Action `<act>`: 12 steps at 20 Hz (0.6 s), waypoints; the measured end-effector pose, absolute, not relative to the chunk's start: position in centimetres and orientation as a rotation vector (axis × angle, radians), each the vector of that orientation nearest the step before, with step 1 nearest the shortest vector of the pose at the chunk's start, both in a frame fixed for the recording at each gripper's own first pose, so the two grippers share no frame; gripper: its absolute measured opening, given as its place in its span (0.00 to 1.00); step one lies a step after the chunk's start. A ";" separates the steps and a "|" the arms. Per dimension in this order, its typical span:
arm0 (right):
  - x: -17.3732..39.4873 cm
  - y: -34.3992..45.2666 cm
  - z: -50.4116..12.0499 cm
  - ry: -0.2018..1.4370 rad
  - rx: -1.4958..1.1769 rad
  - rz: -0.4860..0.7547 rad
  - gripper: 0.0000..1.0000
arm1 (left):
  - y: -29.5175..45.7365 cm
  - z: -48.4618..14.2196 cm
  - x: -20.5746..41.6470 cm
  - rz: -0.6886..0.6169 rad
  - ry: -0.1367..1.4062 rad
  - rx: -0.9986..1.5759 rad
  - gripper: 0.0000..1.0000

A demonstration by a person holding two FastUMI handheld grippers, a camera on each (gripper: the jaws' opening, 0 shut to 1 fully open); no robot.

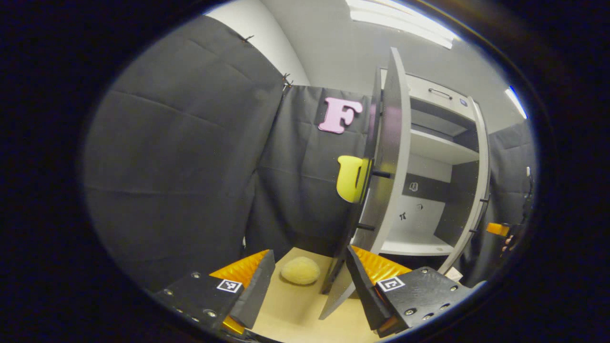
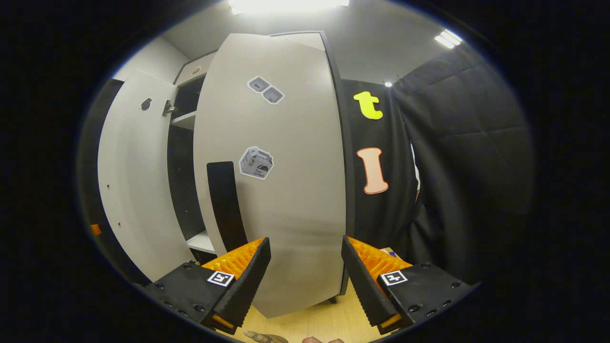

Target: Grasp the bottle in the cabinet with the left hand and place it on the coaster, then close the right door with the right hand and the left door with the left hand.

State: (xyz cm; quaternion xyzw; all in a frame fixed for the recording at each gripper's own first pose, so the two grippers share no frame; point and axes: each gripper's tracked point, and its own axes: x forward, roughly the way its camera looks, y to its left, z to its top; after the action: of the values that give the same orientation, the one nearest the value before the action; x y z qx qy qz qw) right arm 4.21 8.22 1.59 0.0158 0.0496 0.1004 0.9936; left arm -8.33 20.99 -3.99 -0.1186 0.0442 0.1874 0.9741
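Doors of the pale grey wooden cabinet (image 1: 431, 147) both stand ajar. In the left gripper view the flat grey left door (image 1: 388, 181) is seen almost edge-on. It swings out toward the camera, with short dark pegs along its dark inner edge. Behind it lie white shelves and a dark back panel, and the thin edge of the grey right door (image 1: 479, 190) shows beyond them.

In the right gripper view the right door (image 2: 286, 190) is a broad smooth panel carrying small grey stickers and a tall black vertical strip (image 2: 225, 205). A dark gap beside it shows a shelf, and the left door (image 2: 131, 190) is swung wide.

The left gripper (image 1: 310, 252) is spread wide and grips nothing. The left door's lower corner sits between its fingers, close to the right-hand one. A round pale yellow padded thing (image 1: 300, 270) lies on the light wooden tabletop (image 1: 295, 309); whether it is the coaster I cannot tell.

The right gripper (image 2: 305, 239) is likewise spread wide and holds nothing. The right door's face lies just ahead between its fingers; contact cannot be judged.
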 end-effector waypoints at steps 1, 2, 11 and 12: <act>3.8 8.1 1.3 0.104 0.027 0.194 0.95 | 21.5 -4.2 -8.1 0.375 0.087 -0.256 0.87; 3.5 8.0 1.2 0.109 0.022 0.186 0.92 | 22.1 -4.3 -7.6 0.373 0.087 -0.268 0.87; 0.8 9.1 -1.5 0.146 -0.001 0.144 0.95 | 27.1 -3.2 -3.8 0.325 0.068 -0.232 0.87; 0.5 9.3 -1.8 0.152 0.002 0.139 0.92 | 27.4 -2.9 -3.0 0.314 0.068 -0.216 0.87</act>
State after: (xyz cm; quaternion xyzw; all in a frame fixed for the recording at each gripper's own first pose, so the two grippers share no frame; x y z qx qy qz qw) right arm 0.49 9.29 -1.80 0.0012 0.0760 0.0694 0.9947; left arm -3.03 27.42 -2.94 -0.1073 0.0337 0.1562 0.9813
